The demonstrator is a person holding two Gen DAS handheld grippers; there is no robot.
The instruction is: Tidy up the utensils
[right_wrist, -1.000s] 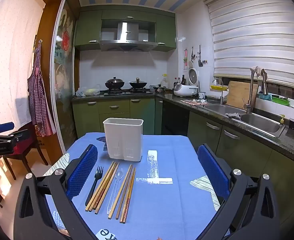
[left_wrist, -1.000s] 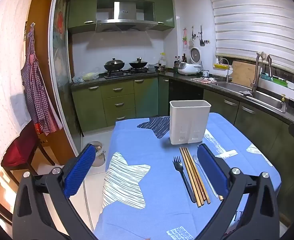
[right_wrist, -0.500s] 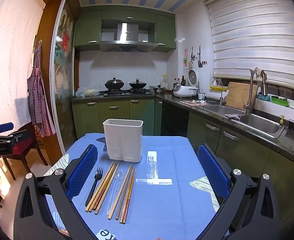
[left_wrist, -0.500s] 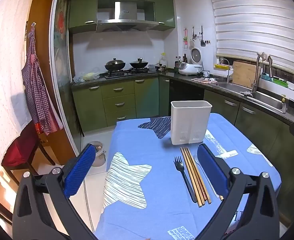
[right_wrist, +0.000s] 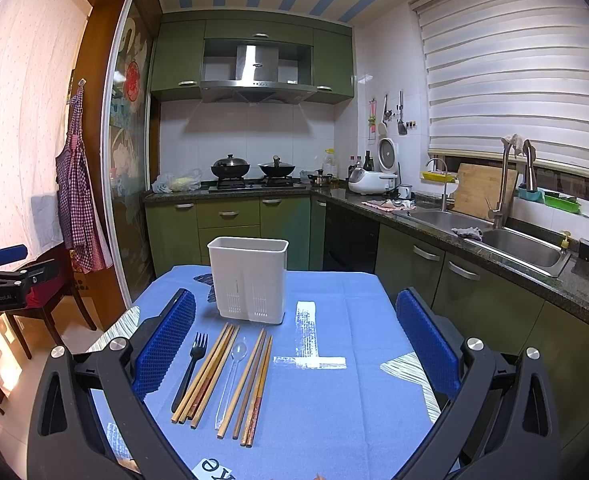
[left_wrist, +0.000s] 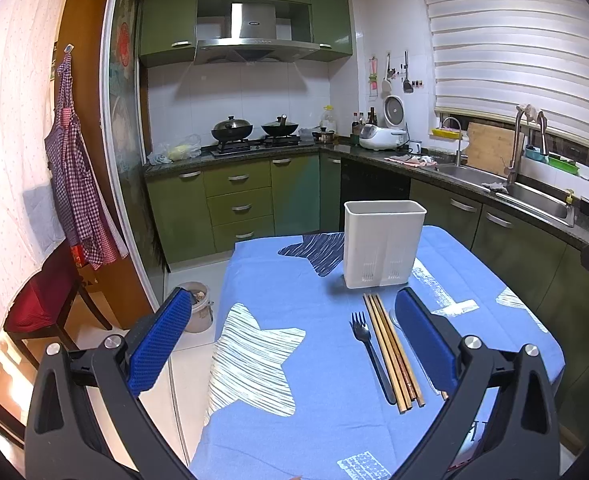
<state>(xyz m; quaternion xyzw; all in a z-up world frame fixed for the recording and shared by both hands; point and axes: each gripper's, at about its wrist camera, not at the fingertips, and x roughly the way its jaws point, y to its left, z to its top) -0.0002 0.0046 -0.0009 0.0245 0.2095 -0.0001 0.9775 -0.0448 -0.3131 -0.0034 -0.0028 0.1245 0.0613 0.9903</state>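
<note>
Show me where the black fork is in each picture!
Left wrist view: the black fork lies right of centre, left of the chopsticks.
Right wrist view: the black fork lies lower left, leftmost of the row.
Shared landmark: the white utensil holder stands just behind the row.

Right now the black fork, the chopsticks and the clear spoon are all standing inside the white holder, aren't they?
Not inside. The right wrist view shows the black fork, chopsticks and clear spoon lying flat on the blue tablecloth in front of the white holder.
</note>
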